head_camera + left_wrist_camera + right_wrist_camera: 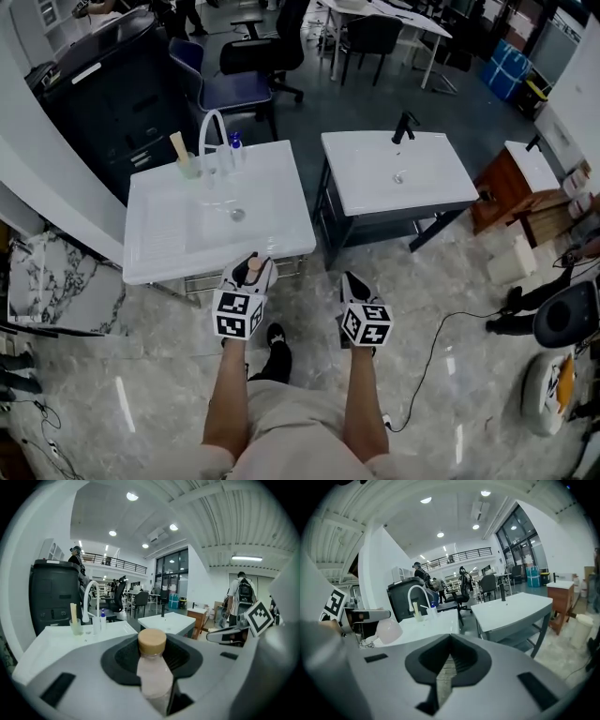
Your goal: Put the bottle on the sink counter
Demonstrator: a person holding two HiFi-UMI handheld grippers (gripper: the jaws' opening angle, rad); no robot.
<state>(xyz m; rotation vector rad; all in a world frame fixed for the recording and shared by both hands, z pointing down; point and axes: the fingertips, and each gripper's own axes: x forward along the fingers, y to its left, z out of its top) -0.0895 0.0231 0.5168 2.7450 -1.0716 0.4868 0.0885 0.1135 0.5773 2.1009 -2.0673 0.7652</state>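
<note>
pinches the bottle (152, 670) just under its tan cap with the left gripper (249, 274), low at 6 o'clock in the head view, right at the near edge of the sink counter (159, 239) and not yet resting on it. holds the right gripper (354, 286) alongside at 5 o'clock, pressed together on nothing. best done by carrying the bottle upright toward 12 o'clock, lifting clear of the rim, then aiming for the flat ribbed drainboard at 10 o'clock rather than the basin (234, 214). should set the base down flat before spreading the jaws, and probably stop well short of the cup (188, 166), the small blue-capped bottle (234, 142) and the faucet (212, 127) at the back edge. cannot make out the bottle's base or how full it is: shows only the cap in the head view, and cuts the body off below the jaws in the left gripper view. farther off at 1 o'clock, shows a second sink (398, 173), with chairs and desks beyond too small to read.
</note>
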